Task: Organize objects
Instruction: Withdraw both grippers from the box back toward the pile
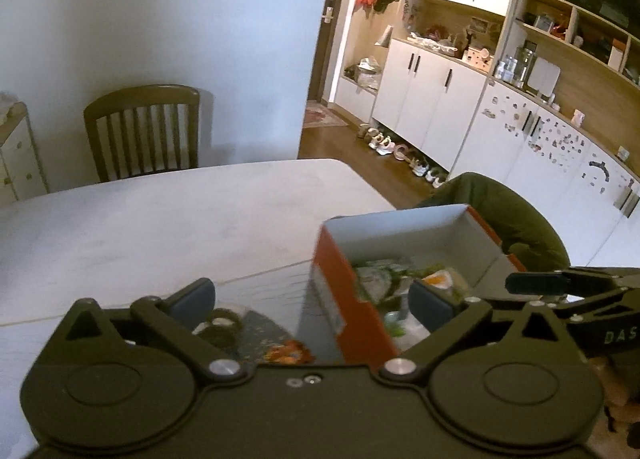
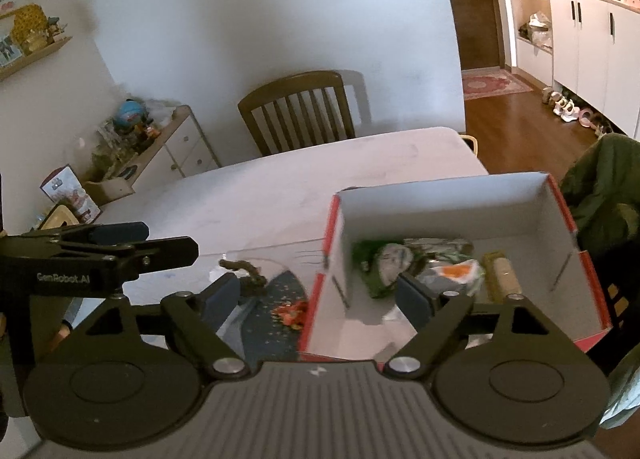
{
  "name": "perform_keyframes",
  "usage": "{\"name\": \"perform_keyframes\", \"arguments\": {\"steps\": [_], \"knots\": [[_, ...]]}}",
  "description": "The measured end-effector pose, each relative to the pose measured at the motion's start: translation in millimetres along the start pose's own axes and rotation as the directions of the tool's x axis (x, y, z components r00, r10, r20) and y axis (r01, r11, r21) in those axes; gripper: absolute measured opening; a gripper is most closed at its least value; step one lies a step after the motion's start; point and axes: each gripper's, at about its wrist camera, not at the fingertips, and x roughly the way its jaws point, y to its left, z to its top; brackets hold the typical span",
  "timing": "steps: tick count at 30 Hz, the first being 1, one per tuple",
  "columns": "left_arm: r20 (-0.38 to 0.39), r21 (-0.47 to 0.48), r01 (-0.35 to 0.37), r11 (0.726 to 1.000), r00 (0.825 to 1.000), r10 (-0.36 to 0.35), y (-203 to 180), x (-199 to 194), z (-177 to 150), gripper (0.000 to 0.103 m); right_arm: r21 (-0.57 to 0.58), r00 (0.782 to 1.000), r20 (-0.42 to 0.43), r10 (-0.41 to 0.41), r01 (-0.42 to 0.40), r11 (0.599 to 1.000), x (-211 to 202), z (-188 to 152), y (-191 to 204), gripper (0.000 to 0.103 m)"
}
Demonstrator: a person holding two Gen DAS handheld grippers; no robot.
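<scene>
An open red box (image 1: 340, 295) with a white inside stands on the white table (image 1: 160, 219); it also shows in the right wrist view (image 2: 452, 219). Several snack packets (image 2: 416, 263) lie in it, green and silver with an orange patch. My left gripper (image 1: 312, 299) is open and empty, straddling the box's left wall. My right gripper (image 2: 320, 295) is open and empty above the same wall. A dark blue patterned item (image 2: 276, 299) and a brown twisted piece (image 2: 244, 271) lie on the table left of the box.
A wooden chair (image 2: 298, 111) stands at the far side of the table. A green jacket (image 2: 604, 195) hangs on a chair right of the box. White cabinets (image 1: 440, 99) and shoes (image 1: 400, 151) line the right wall. A low dresser (image 2: 160, 147) with toys stands left.
</scene>
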Motion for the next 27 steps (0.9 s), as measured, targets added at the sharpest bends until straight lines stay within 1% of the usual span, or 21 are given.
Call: {"name": "perform_keyframes", "arguments": {"steps": [3,11,13,14,18,20,23,27], "knots": [[-0.002,-0.005,-0.003,1.000,1.000,0.003,19.0,-2.5,-0.5,0.103,0.007,1.000,-0.003,-0.009,0.009,1.000,8.0,-1.6,15.7,0.088],[0.007,-0.025,-0.045,0.999,0.999,0.045,72.1,3.0,-6.2,0.103,0.003,0.999,-0.004,-0.048,0.048,0.999,33.5,-9.4,56.2,0.090],[0.011,-0.027,-0.076,0.997,0.997,0.077,84.7,10.1,-8.4,0.103,-0.001,0.998,-0.006,-0.057,0.057,0.998,41.5,-11.8,64.8,0.090],[0.000,-0.035,-0.087,0.996,0.996,0.087,92.3,15.7,-9.4,0.103,-0.009,0.998,-0.010,-0.062,0.062,0.998,46.3,-13.1,69.2,0.090],[-0.042,-0.068,-0.077,0.995,0.996,0.075,117.8,33.1,-17.3,0.103,-0.031,0.995,-0.039,-0.088,0.087,0.996,67.5,-17.5,82.1,0.090],[-0.065,-0.100,-0.077,0.992,0.995,0.070,129.8,41.2,-21.9,0.103,-0.038,0.993,-0.061,-0.099,0.097,0.995,77.4,-19.3,85.8,0.090],[-0.083,-0.138,-0.049,0.989,0.996,0.038,145.4,52.6,-30.3,0.103,-0.049,0.990,-0.091,-0.108,0.104,0.993,92.3,-22.1,92.0,0.090],[-0.098,-0.127,-0.041,0.991,0.995,0.028,151.8,65.0,-34.9,0.103,-0.081,0.987,-0.128,-0.094,0.084,0.993,112.8,-27.2,100.0,0.090]]}}
